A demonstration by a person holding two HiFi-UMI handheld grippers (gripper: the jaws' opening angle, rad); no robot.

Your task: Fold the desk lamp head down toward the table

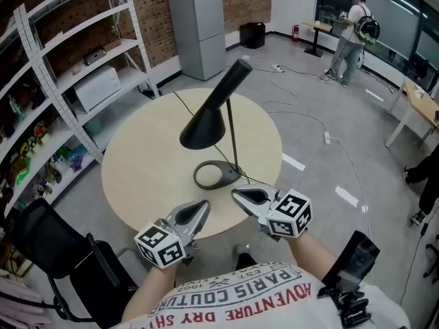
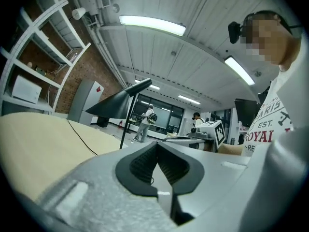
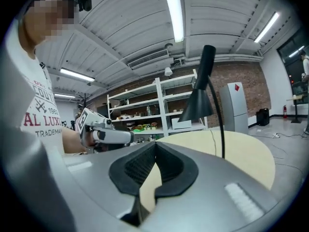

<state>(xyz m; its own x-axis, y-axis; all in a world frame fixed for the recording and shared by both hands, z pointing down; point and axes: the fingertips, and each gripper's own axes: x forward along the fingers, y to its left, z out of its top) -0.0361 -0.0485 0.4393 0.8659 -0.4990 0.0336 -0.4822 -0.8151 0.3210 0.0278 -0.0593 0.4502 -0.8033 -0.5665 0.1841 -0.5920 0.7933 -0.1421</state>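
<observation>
A black desk lamp stands on the round beige table (image 1: 144, 163). Its cone head (image 1: 204, 125) hangs tilted downward from a thin upright stem (image 1: 232, 132) over the ring base (image 1: 216, 175). My left gripper (image 1: 204, 205) hovers at the table's near edge, shut and empty, a little short of the base. My right gripper (image 1: 236, 193) is beside it on the right, also shut with nothing held. The left gripper view shows the lamp head (image 2: 116, 104) beyond the left gripper (image 2: 157, 146). The right gripper view has the lamp head (image 3: 198, 105) above and right of the right gripper (image 3: 155, 146).
The lamp's black cord (image 1: 185, 108) runs over the table's far edge. White shelving (image 1: 62, 81) lines the left wall and a grey fridge (image 1: 199, 29) stands behind. A black chair (image 1: 55, 252) sits at the near left. A person (image 1: 351, 36) stands far back right.
</observation>
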